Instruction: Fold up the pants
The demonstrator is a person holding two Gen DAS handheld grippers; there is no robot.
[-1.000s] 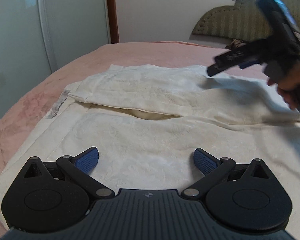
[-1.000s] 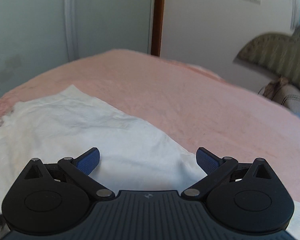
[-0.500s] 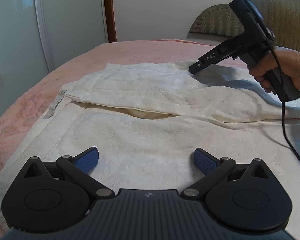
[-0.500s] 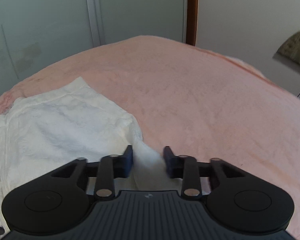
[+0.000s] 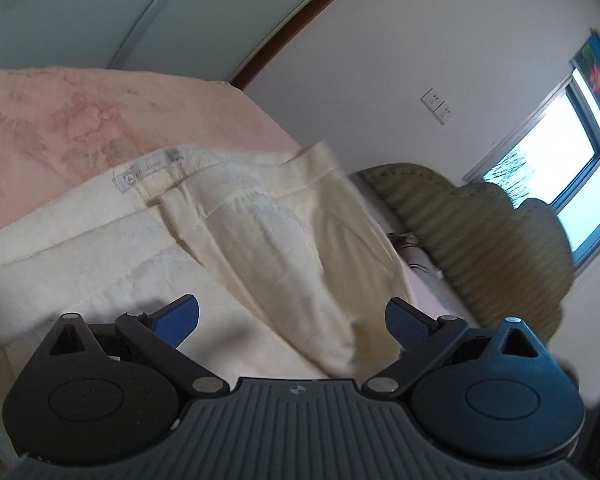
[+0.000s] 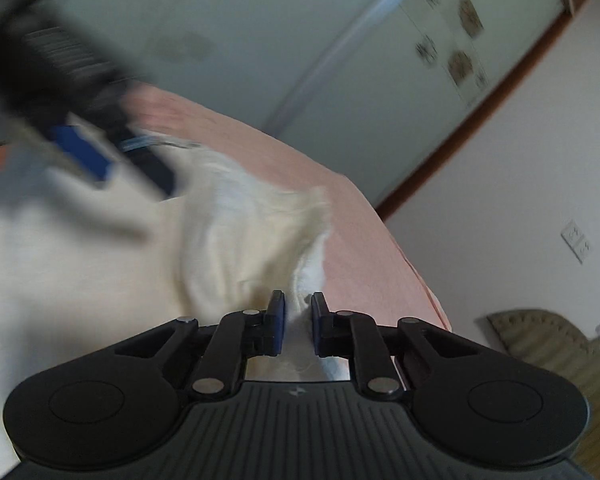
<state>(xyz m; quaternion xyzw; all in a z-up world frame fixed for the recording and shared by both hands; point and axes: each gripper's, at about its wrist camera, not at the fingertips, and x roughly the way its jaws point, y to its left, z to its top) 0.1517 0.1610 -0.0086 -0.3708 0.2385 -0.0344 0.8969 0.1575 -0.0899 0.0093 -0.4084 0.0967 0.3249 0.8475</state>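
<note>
Now | right gripper (image 6: 297,322) jaws pinch cream pants (image 6: 236,248) | left gripper (image 5: 292,320) jaws wide, holding nothing

Looks like a bedroom in someone's home. There's a bed with a pink floral-textured bedspread (image 5: 60,120), a scalloped olive-green padded headboard (image 5: 480,232) against a plain white wall (image 5: 380,80), and pale grey-green sliding wardrobe doors (image 6: 300,40) with a brown wooden frame (image 6: 480,120). A white double wall socket (image 5: 436,106) and a bright window (image 5: 572,184) round it off.
</note>
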